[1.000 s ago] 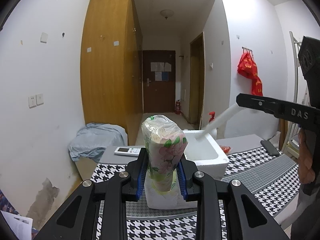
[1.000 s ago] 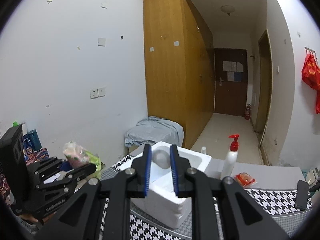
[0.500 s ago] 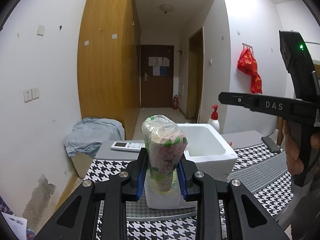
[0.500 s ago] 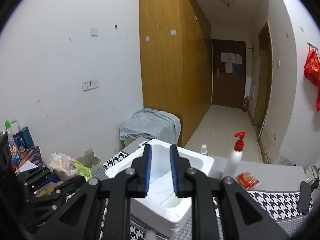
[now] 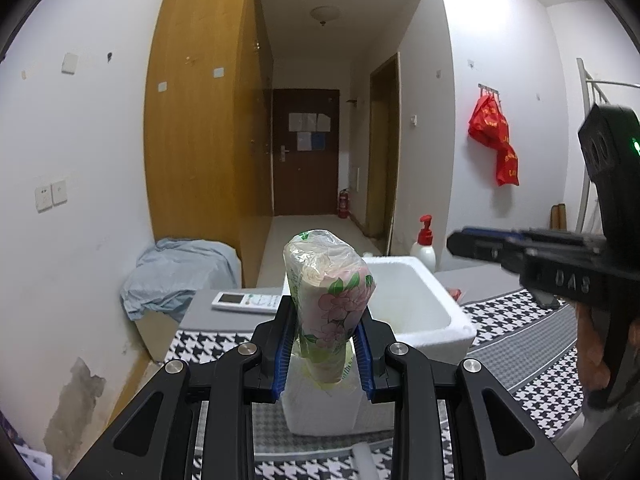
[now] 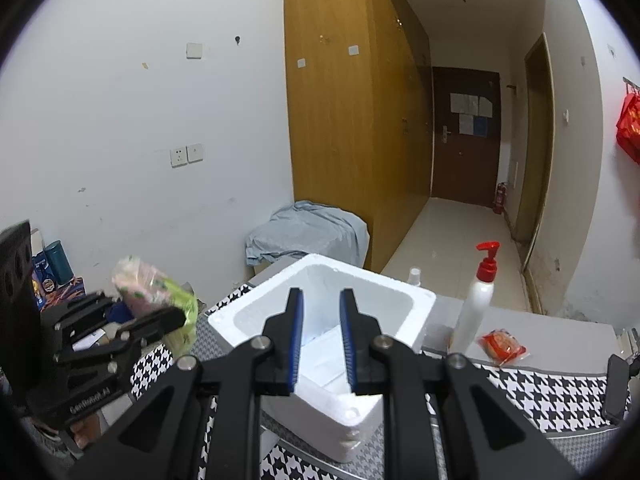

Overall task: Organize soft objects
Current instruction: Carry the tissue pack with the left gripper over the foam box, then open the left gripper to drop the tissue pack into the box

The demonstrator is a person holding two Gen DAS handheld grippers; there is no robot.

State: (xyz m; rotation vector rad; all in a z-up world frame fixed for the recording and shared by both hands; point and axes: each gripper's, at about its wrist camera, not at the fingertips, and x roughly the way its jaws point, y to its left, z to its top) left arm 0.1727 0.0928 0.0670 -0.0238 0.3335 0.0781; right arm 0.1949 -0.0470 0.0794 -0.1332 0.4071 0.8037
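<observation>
The left hand-held gripper [image 5: 324,344] is clamped on a floral plastic-wrapped tissue pack [image 5: 328,300], held upright at lower centre of the frame; it looks light and squashy, best gripped mid-body. The right hand-held gripper [image 6: 320,344] is clenched and empty above the white foam box [image 6: 416,300], which seems to hold only a loose foam piece.

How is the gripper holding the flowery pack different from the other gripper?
The left gripper squeezes a flowery tissue pack between its fingers, while the right gripper holds nothing. The left gripper's fingers stand apart by the width of the pack; the right gripper's fingers are closed as far as they go, over the white foam box. Both are black with blue pads.
</observation>
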